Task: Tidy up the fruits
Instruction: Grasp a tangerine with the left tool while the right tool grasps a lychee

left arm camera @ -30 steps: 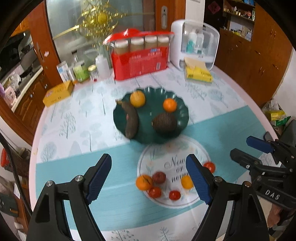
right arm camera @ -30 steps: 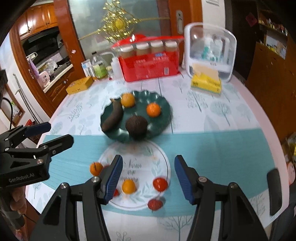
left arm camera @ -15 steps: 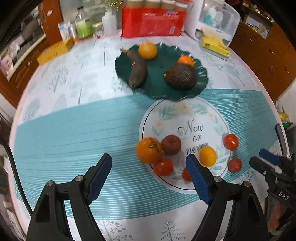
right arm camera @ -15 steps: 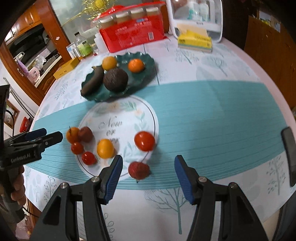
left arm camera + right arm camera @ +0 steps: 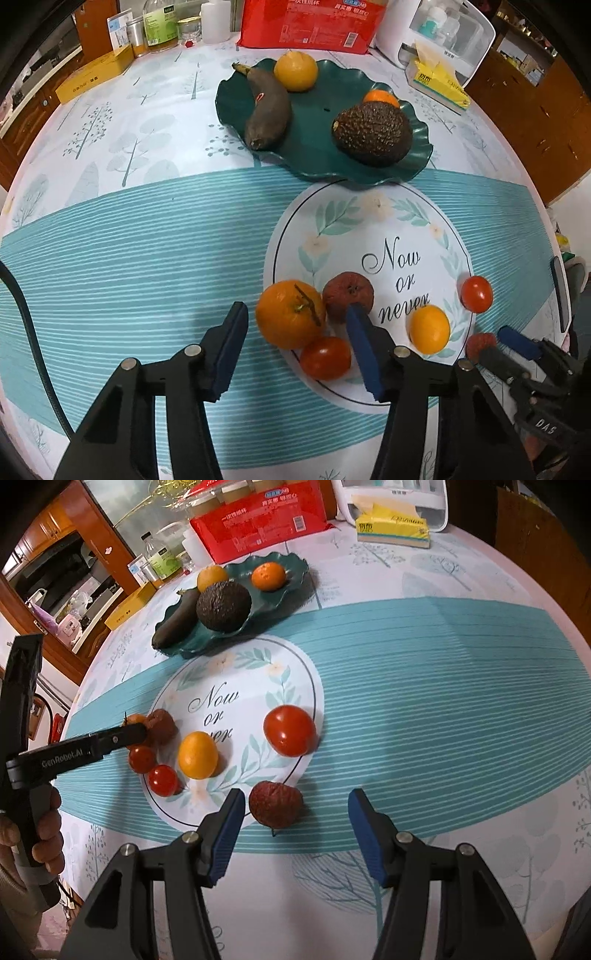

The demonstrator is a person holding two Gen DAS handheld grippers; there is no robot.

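Note:
A dark green plate [image 5: 317, 155] holds a dark banana [image 5: 267, 110], an avocado [image 5: 373, 133] and two oranges. Loose fruit lies on the round printed mat [image 5: 388, 236]: an orange with a stem [image 5: 290, 314], a wrinkled brown-red fruit [image 5: 347, 295], tomatoes [image 5: 325, 358] and a yellow-orange fruit [image 5: 430, 328]. My left gripper [image 5: 297, 347] is open, its jaws on either side of the stemmed orange and the tomatoes, low over the mat. My right gripper [image 5: 293, 829] is open just in front of a wrinkled red fruit [image 5: 275, 804], with a large tomato [image 5: 290, 731] beyond.
At the table's far edge stand a red package [image 5: 306, 22], bottles [image 5: 159, 26], a yellow box [image 5: 94, 75], a tissue pack [image 5: 393, 530] and a white appliance [image 5: 436, 33]. A phone [image 5: 559, 291] lies at the right edge. Wooden cabinets surround the table.
Both grippers have come down and forward toward the loose fruit. The left jaws now straddle the stemmed orange; the right gripper has closed in on the wrinkled red fruit.

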